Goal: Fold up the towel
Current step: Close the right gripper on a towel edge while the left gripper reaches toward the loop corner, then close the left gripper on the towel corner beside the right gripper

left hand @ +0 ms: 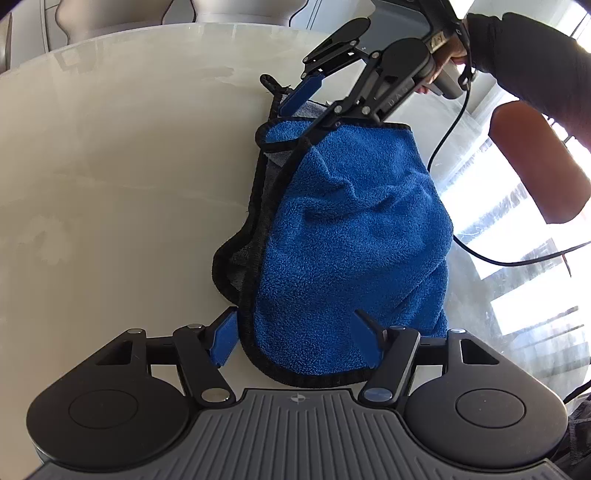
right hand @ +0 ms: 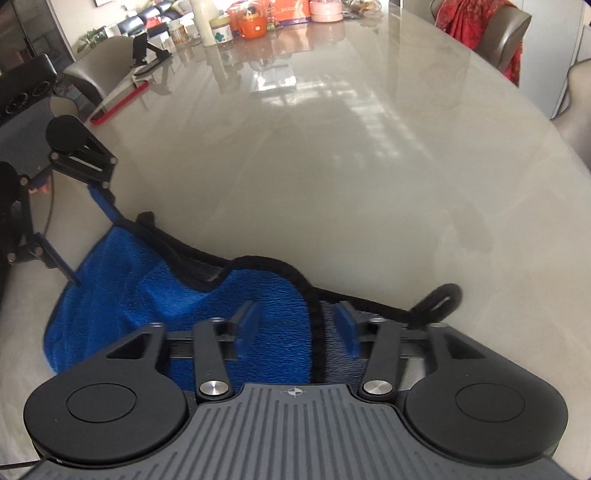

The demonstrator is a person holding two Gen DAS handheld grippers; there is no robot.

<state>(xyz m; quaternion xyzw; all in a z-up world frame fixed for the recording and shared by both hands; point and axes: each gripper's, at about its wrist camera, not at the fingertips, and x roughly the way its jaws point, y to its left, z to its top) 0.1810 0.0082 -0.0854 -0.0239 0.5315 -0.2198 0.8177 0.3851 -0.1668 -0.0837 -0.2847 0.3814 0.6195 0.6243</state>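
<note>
Your blue towel (left hand: pixel 343 236) lies folded over, rumpled, on the tabletop (left hand: pixel 122 177). Left hand-held gripper (left hand: pixel 295 336) and right hand-held gripper (right hand: pixel 299 321) straddle opposite towel ends, spread wide, gripping nothing, likely just released.

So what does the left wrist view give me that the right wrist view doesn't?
Only the left wrist view shows the person's hand holding the right tool, its black cable, and the towel's rumpled blue top along its whole length. Only the right wrist view shows the towel's hanging loop, the grey underside, and the jars and containers at the far end of the table. Both show the towel lying on the table with both tools open, the left tool at its near edge.
</note>
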